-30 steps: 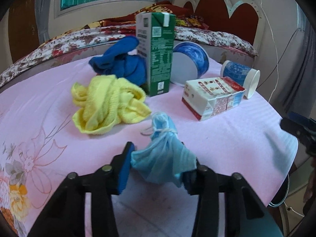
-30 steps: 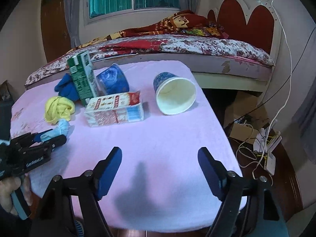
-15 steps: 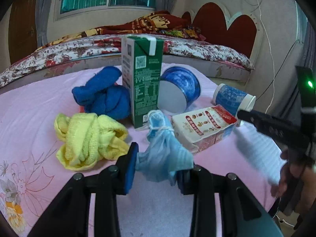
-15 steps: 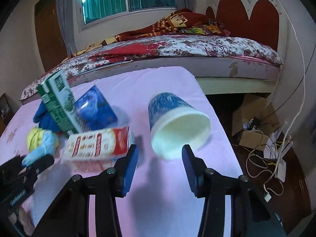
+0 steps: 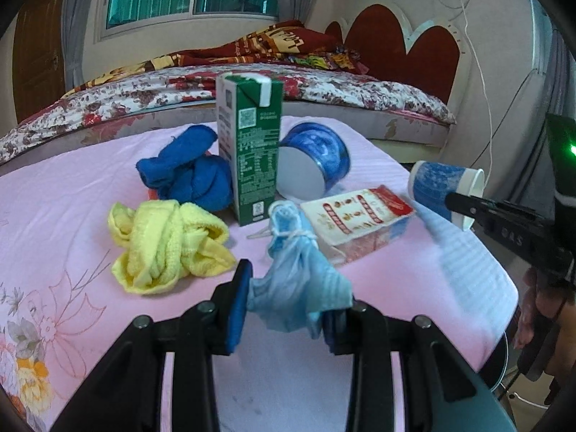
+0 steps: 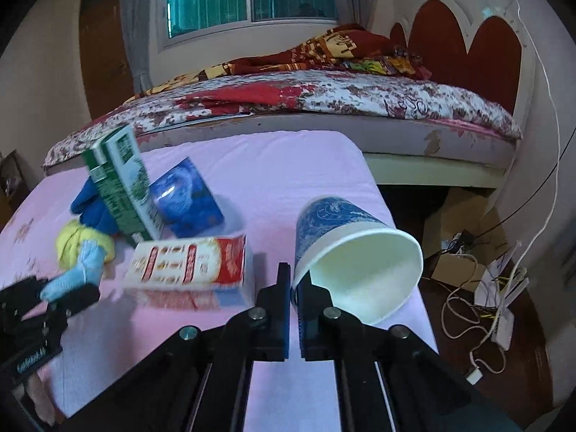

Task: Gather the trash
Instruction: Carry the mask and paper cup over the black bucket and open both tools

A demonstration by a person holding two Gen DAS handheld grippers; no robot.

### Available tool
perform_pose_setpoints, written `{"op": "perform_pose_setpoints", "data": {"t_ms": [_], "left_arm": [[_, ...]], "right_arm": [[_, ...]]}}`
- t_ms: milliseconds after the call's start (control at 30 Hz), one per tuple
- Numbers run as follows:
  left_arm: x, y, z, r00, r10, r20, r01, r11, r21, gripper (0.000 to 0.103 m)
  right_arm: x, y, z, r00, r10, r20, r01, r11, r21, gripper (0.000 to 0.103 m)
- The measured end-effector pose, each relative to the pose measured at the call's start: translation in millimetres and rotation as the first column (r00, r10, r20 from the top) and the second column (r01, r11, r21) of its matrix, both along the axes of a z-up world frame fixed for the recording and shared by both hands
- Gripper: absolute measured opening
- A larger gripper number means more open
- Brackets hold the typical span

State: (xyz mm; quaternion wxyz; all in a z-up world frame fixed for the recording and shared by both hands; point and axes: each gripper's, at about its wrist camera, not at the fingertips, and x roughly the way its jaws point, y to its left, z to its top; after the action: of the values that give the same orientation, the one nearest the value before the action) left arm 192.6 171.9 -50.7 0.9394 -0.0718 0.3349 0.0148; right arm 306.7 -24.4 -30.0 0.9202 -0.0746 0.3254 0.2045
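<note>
While pinching: left gripper (image 5: 284,309) jaws on face mask (image 5: 298,280), right gripper (image 6: 296,298) jaws on paper cup (image 6: 345,244) rim | step: pick-up | next: lift both, carry to bin

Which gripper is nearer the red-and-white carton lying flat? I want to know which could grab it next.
Left. The left gripper, shut on the blue mask, sits just in front of the red-and-white carton. The right gripper is off to the carton's side, pinching the paper cup's rim.
</note>
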Motion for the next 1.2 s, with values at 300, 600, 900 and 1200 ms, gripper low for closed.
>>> {"op": "perform_pose_setpoints", "data": {"t_ms": [300, 600, 900, 1200], "left_arm": [[-34.3, -28.7, 7.1, 0.999, -0.035, 0.006, 0.035, 0.999, -0.006, 0.036], [-61.5, -79.8, 14.3, 0.992, -0.126, 0.01, 0.126, 0.992, -0.008, 0.036], [-68.1, -132.8, 22.1, 0.973, -0.232, 0.019, 0.232, 0.973, 0.002, 0.036], [-66.7, -186.7, 17.9, 0.942, -0.335, 0.009, 0.335, 0.942, 0.0, 0.036]], "right_arm": [[-70.0, -52.9, 15.8, 0.999, -0.022, 0.044, 0.023, 1.0, -0.013, 0.004], [-123.2, -114.3, 17.2, 0.996, -0.082, 0.044, 0.084, 0.996, -0.044, 0.004], [-152.4, -168.0, 24.4, 0.987, -0.151, 0.052, 0.153, 0.988, -0.021, 0.004], [-171.0, -213.4, 10.4, 0.978, -0.207, 0.021, 0.208, 0.978, -0.022, 0.004]]}}
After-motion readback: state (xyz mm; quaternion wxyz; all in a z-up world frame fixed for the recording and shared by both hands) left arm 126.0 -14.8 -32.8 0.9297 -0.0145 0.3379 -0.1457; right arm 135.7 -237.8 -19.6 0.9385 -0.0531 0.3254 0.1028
